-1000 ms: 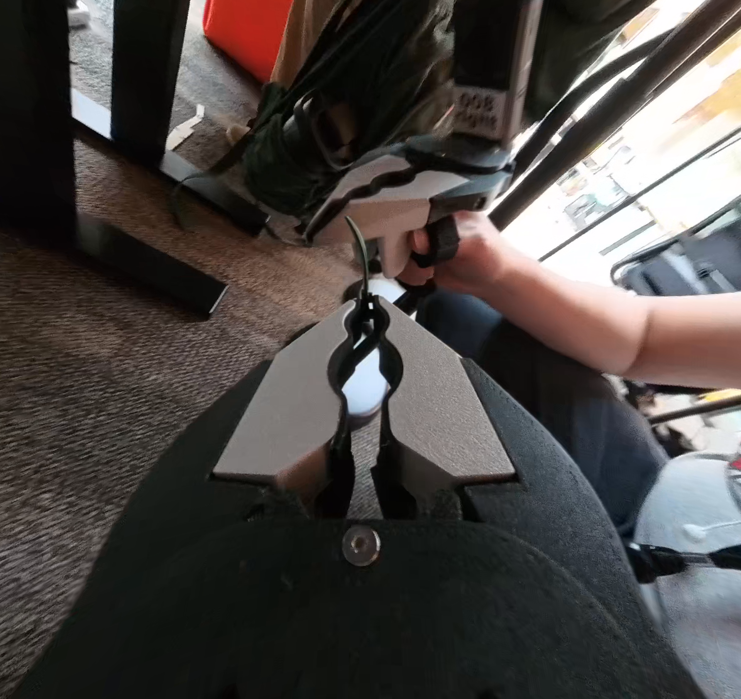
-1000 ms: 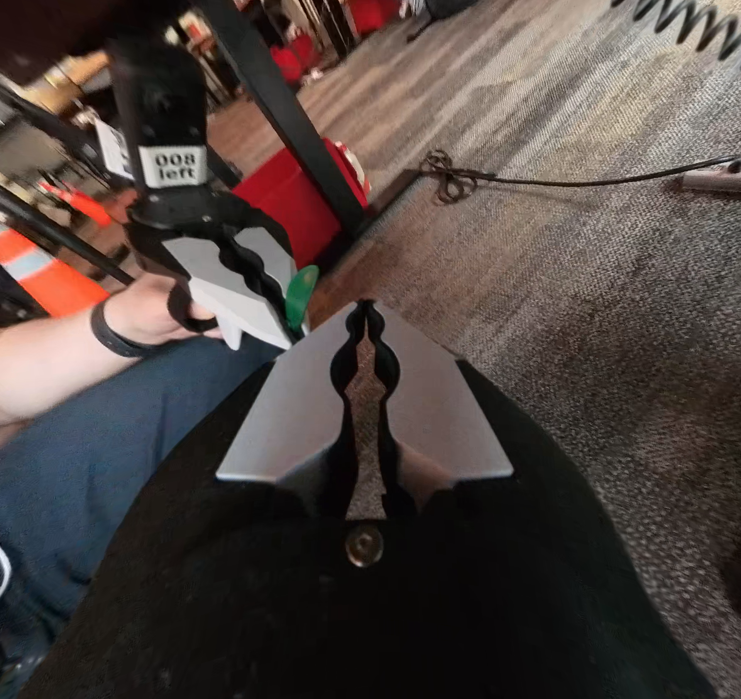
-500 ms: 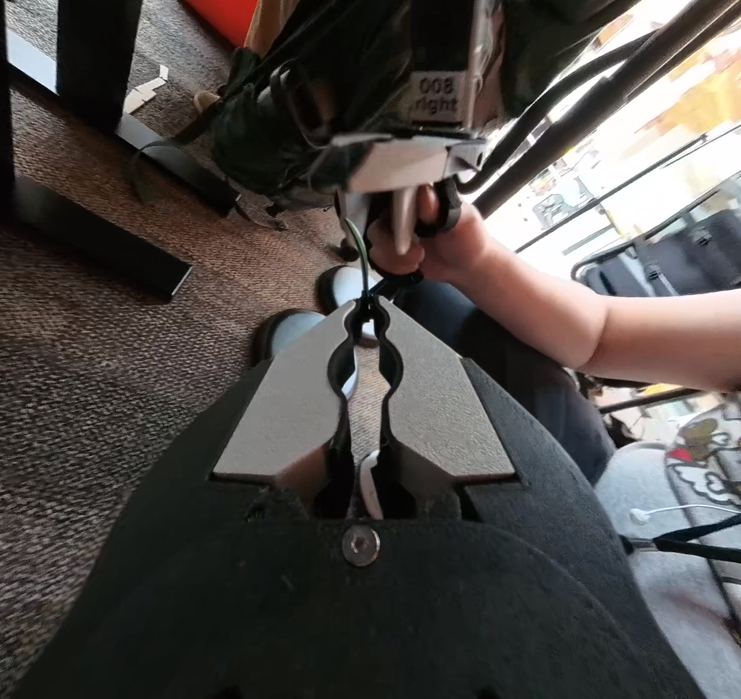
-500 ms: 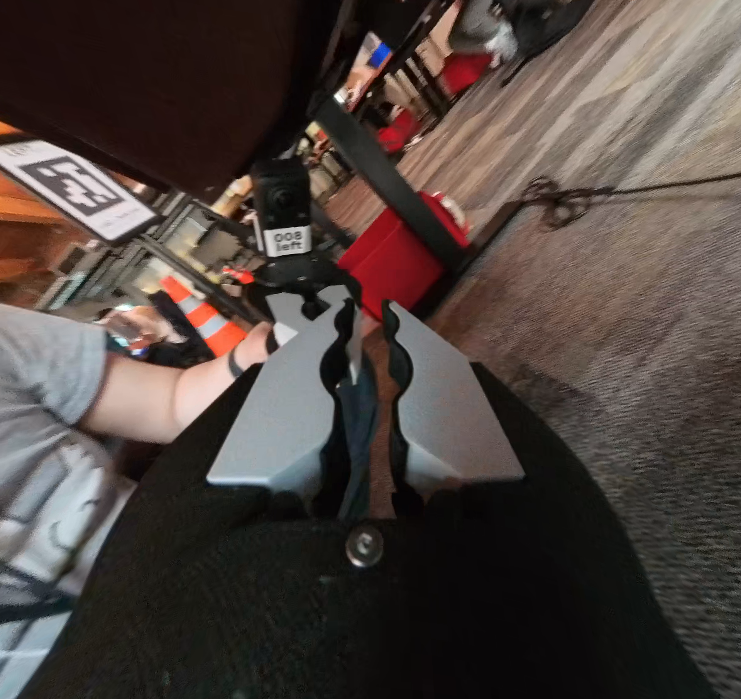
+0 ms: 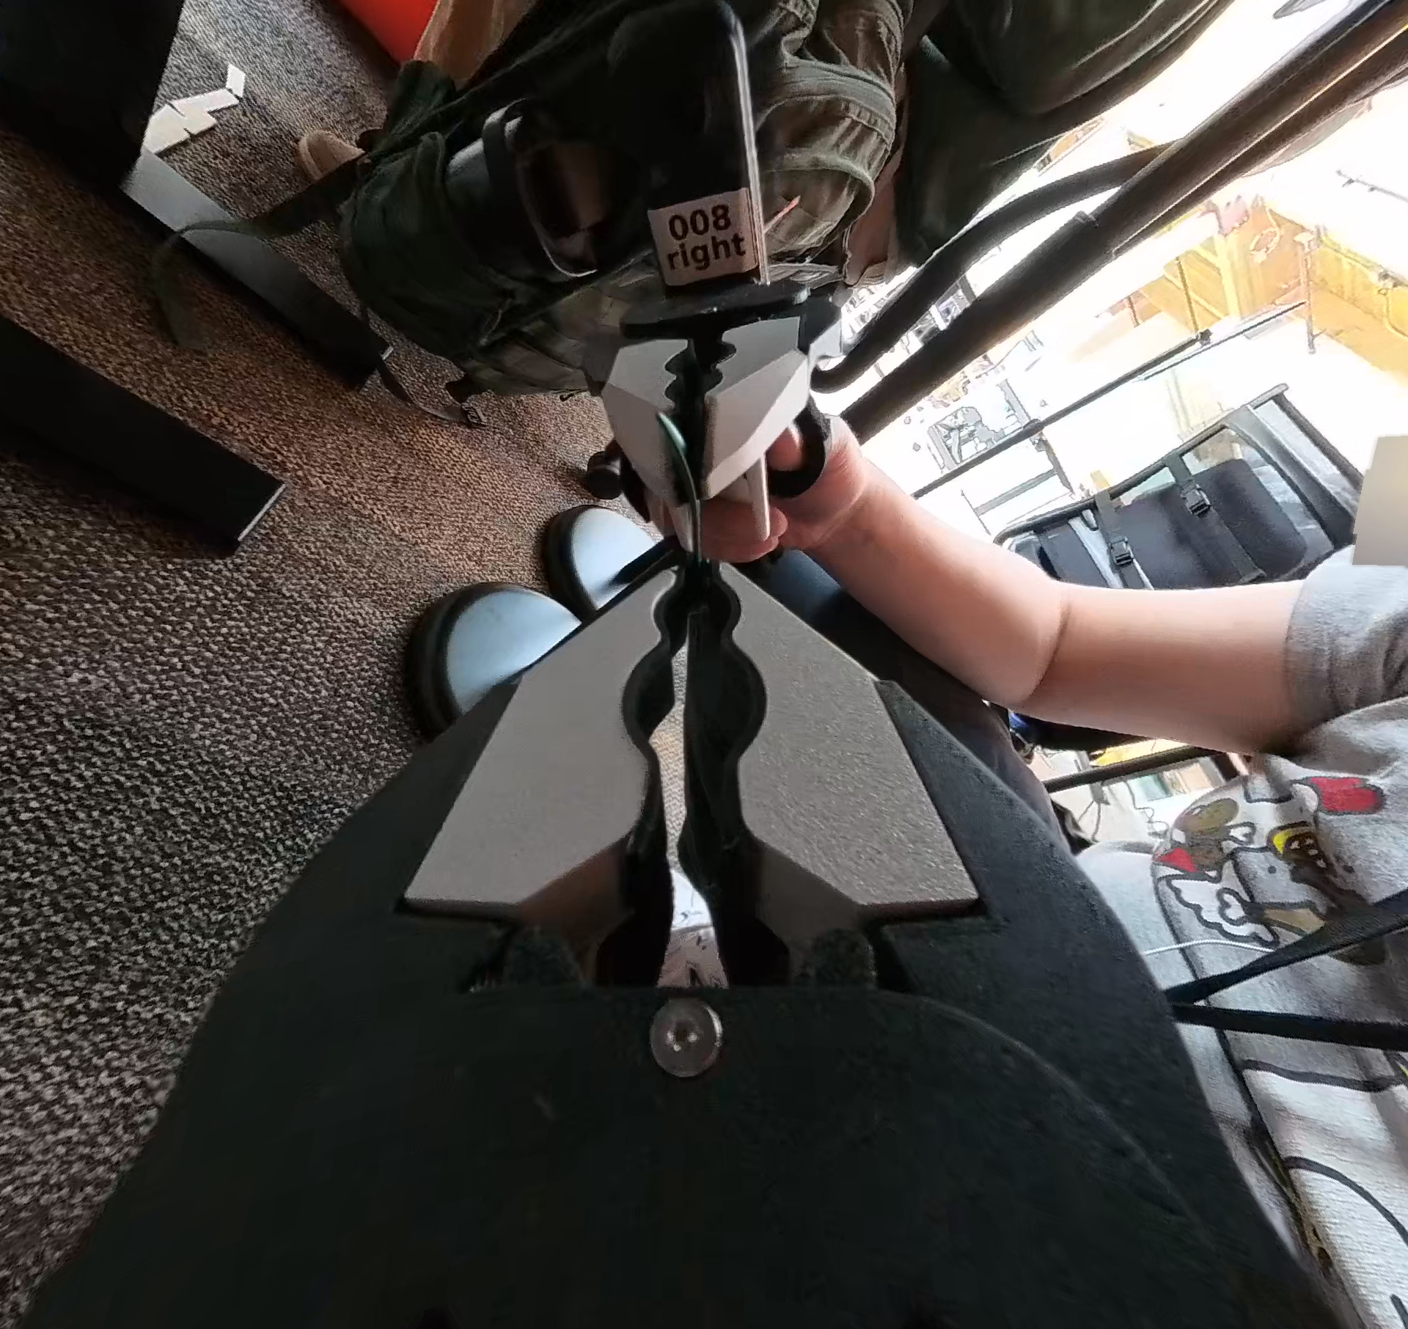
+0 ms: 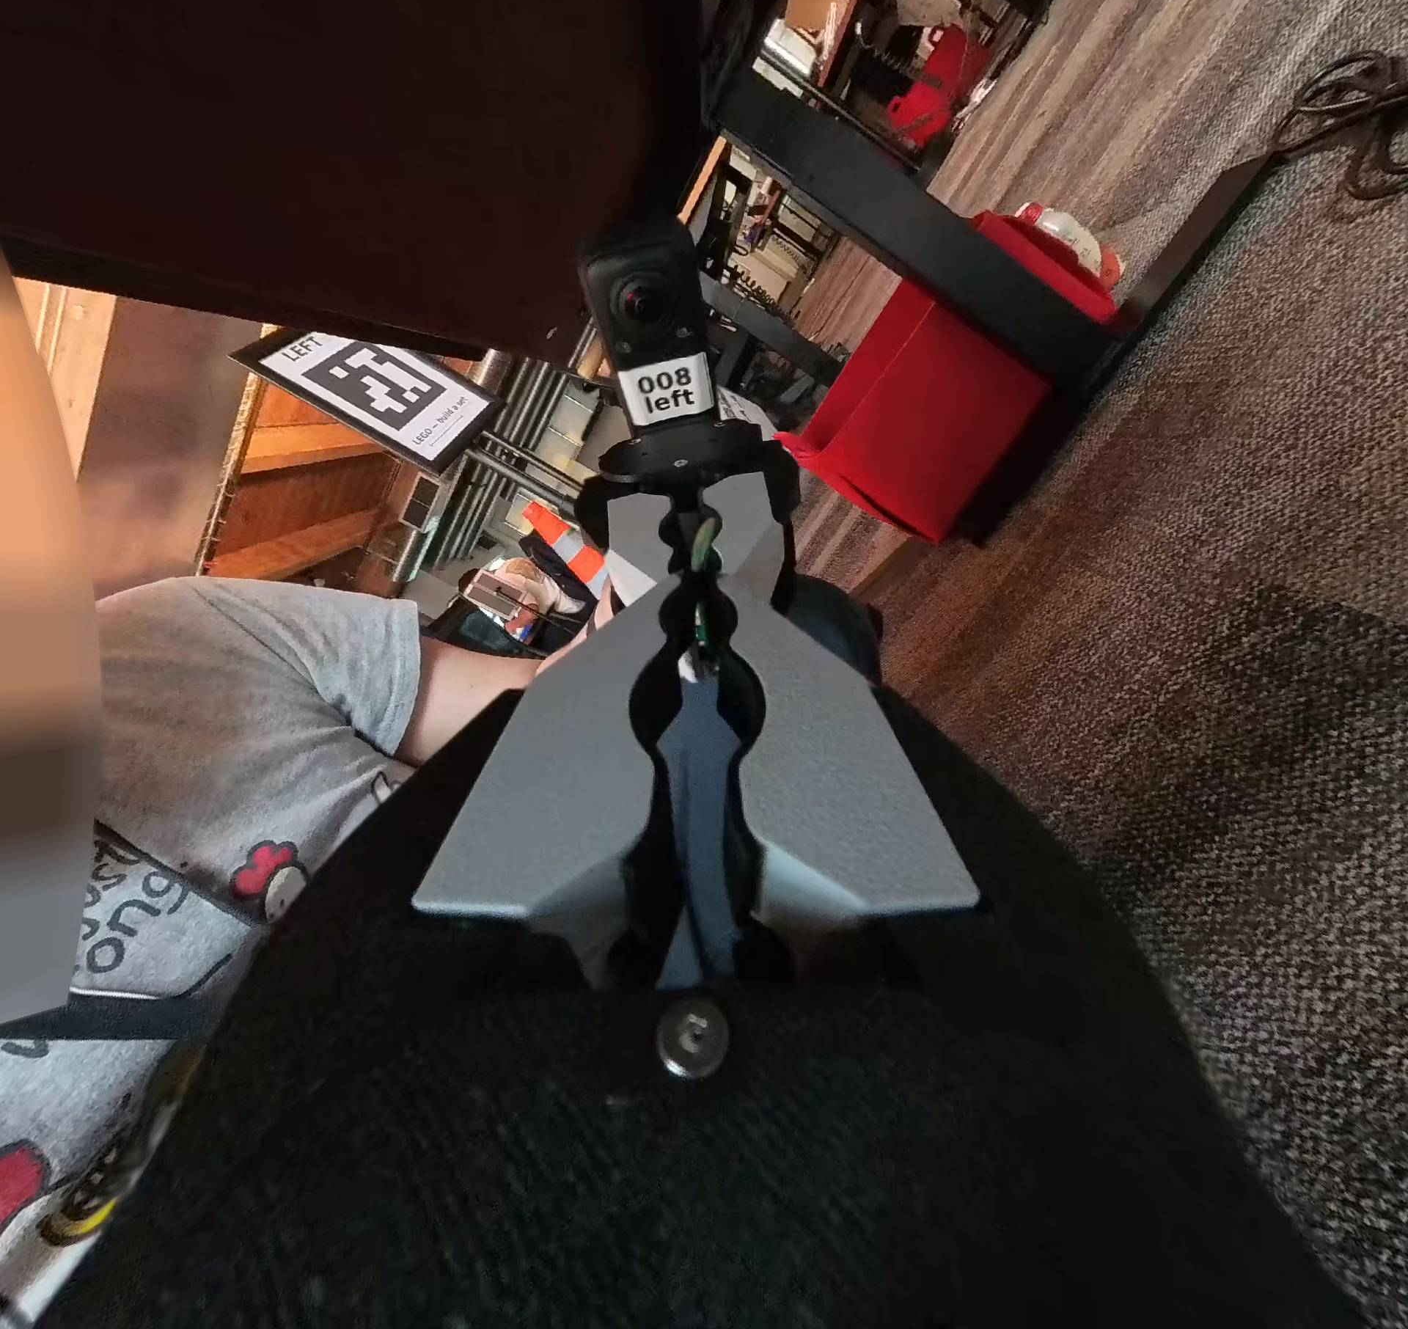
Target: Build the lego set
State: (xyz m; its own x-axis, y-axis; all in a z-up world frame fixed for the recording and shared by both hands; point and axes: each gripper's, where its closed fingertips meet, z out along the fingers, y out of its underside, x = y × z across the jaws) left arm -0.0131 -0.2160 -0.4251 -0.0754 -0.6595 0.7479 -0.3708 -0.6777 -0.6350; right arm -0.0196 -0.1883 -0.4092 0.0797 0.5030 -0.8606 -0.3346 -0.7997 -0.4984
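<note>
My left gripper point(image 5: 695, 591) is pinched on a thin green lego piece point(image 5: 680, 469) seen edge-on, and my right gripper point(image 6: 699, 591) meets it tip to tip, its fingers closed around the same piece point(image 6: 705, 547). Below lie my lap and brown carpet point(image 5: 152, 683). Farther off stand a red bin point(image 6: 914, 408) and black table legs point(image 6: 876, 172).

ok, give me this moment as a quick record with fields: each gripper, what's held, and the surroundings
left gripper: shut on a thin green piece, edge-on
right gripper: tip to tip with the left, jaws close together; grip on the piece unclear
place: held low over a person's lap, below a tabletop
floor: brown carpet
nearby: red bin, dark backpack
</note>
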